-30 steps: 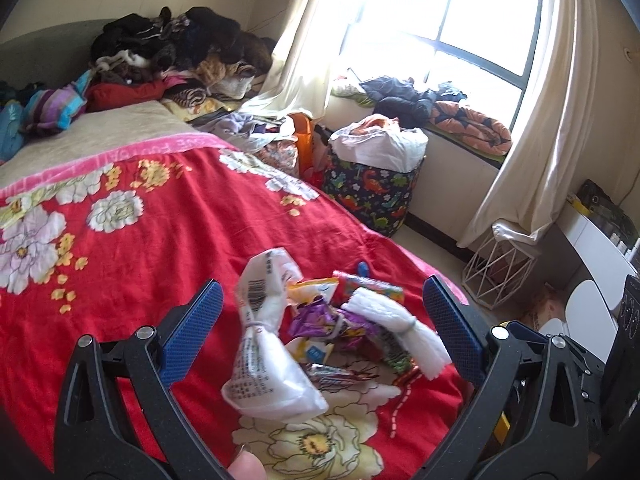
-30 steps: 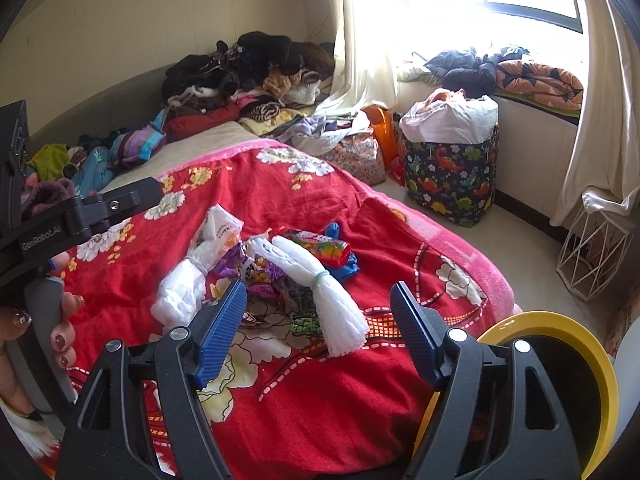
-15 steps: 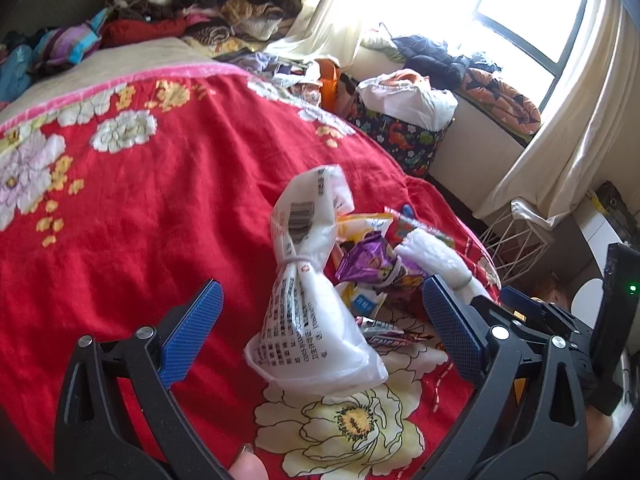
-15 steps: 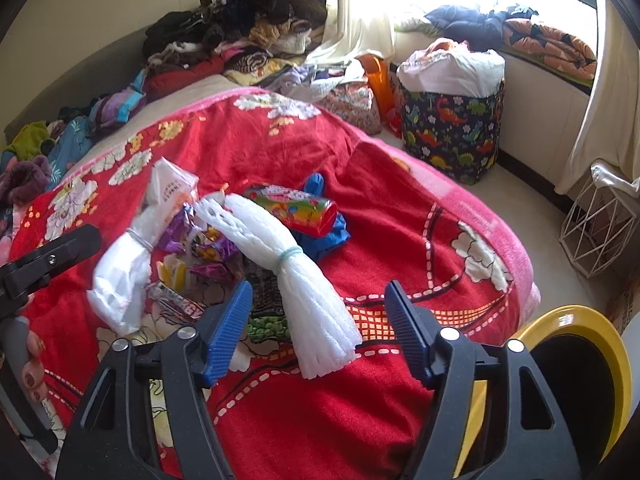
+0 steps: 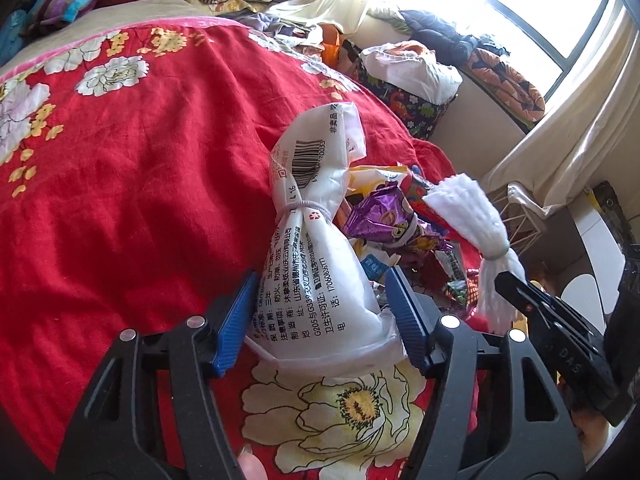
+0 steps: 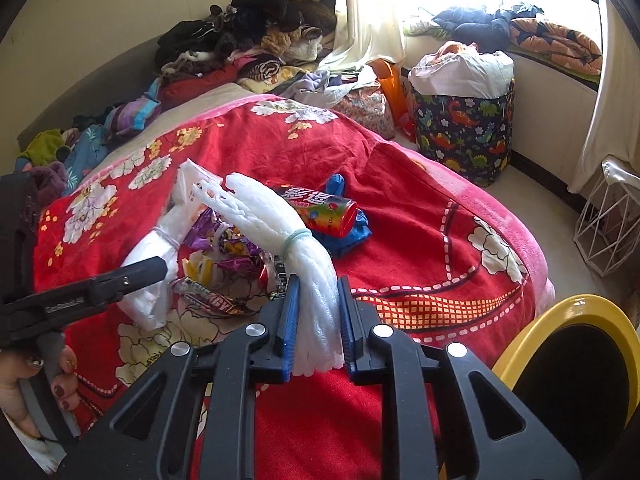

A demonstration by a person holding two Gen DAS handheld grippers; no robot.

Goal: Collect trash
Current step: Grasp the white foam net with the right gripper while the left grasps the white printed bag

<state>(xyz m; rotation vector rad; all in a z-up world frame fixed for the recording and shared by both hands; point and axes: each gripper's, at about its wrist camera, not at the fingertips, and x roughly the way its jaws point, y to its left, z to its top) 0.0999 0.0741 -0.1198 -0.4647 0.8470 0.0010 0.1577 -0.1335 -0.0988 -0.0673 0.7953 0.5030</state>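
Observation:
A pile of trash lies on the red flowered blanket. My left gripper is shut on the wide lower end of a white printed plastic bag tied with a band; the bag also shows in the right wrist view. My right gripper is shut on the near end of a white foam-net bundle tied with a green band, also in the left wrist view. Purple snack wrappers lie between the two. A colourful can rests on a blue cloth behind.
A yellow-rimmed bin stands at the lower right, beside the bed. A dinosaur-print hamper with a white bag and a white wire basket stand on the floor by the window. Clothes are heaped at the bed's far end.
Both grippers moved down and forward to the pile and closed from wide open: the left onto the white bag, the right onto the foam-net bundle.

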